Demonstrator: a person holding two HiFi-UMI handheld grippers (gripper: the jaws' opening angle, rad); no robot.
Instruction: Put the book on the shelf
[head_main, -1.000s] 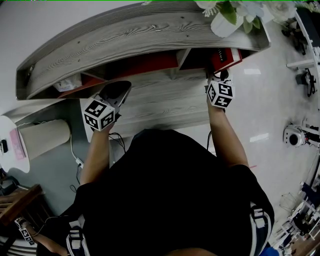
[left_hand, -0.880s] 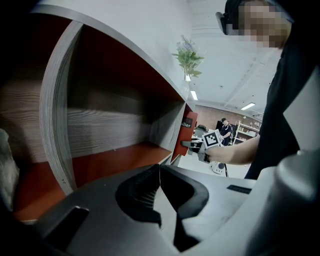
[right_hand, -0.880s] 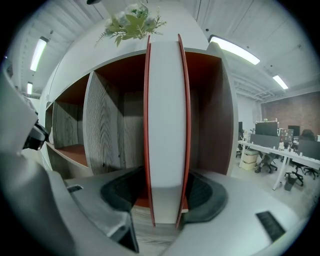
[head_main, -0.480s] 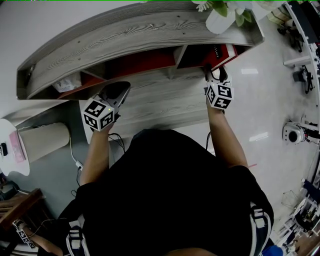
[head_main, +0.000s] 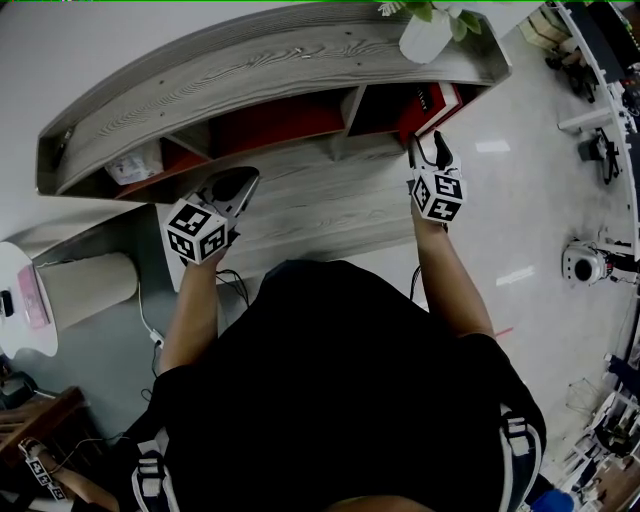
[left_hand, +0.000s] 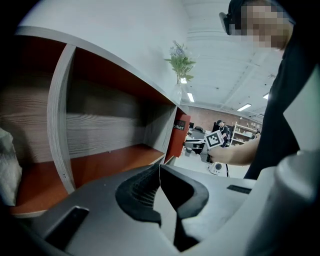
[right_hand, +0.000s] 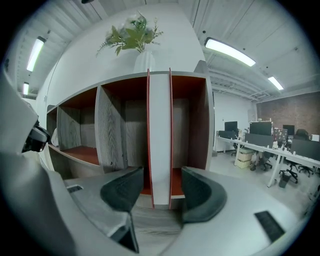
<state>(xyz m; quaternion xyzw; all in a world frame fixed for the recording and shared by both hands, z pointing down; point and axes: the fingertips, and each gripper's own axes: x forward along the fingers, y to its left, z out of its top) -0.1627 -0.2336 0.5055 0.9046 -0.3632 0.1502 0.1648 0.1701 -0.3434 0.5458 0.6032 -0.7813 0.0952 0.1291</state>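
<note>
A red-covered book (head_main: 441, 99) stands upright in the far right compartment of the grey wood shelf (head_main: 270, 70). In the right gripper view its white page edge (right_hand: 160, 135) faces me between red covers. My right gripper (right_hand: 159, 192) is open just in front of it, with a gap on each side and nothing held. In the head view that gripper (head_main: 430, 150) sits just short of the book. My left gripper (head_main: 235, 185) hovers before the middle compartments, its jaws (left_hand: 160, 187) shut on nothing. The left gripper view shows the book (left_hand: 179, 135) from the side.
A white vase with flowers (head_main: 425, 35) stands on the shelf top above the book. A white bundle (head_main: 135, 165) lies in the left compartment. A grey wooden ledge (head_main: 320, 200) runs below the shelf. Office desks (right_hand: 265, 145) stand at the right.
My right gripper has drawn back a little from the book, and its fingers now show apart. The left gripper has barely moved.
</note>
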